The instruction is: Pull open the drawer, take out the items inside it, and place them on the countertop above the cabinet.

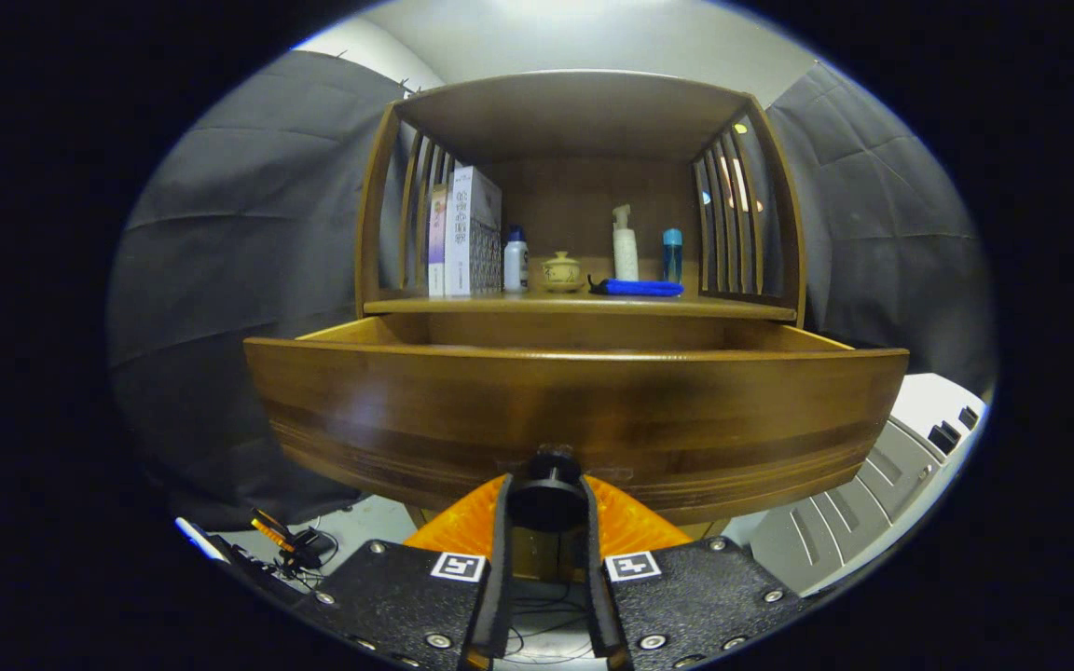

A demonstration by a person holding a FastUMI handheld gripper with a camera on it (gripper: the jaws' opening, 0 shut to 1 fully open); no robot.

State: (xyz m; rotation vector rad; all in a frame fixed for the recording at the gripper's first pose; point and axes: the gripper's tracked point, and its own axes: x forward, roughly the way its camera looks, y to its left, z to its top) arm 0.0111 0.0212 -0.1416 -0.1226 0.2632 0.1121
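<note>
Hand-held gripper (pixel 546 503) clamped on the round dark knob (pixel 546 475) of the broad brown wooden drawer (pixel 574 410), which stands pulled out straight ahead, long axis crosswise (contents hidden), below the wooden worktop (pixel 584 305).

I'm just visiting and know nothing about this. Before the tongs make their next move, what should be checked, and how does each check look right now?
1. Tongs closed on the drawer knob: ok, both fingers press its sides.
2. Drawer pulled out: ok, its front stands well forward of the cabinet.
3. Items inside the drawer located: cannot tell, the drawer front hides the inside.
4. Free room on the countertop: ok at the front edge; farther back stand boxes, bottles, a small jar and a blue flat item.
5. Clear way out after letting go of the knob: cannot tell.
</note>
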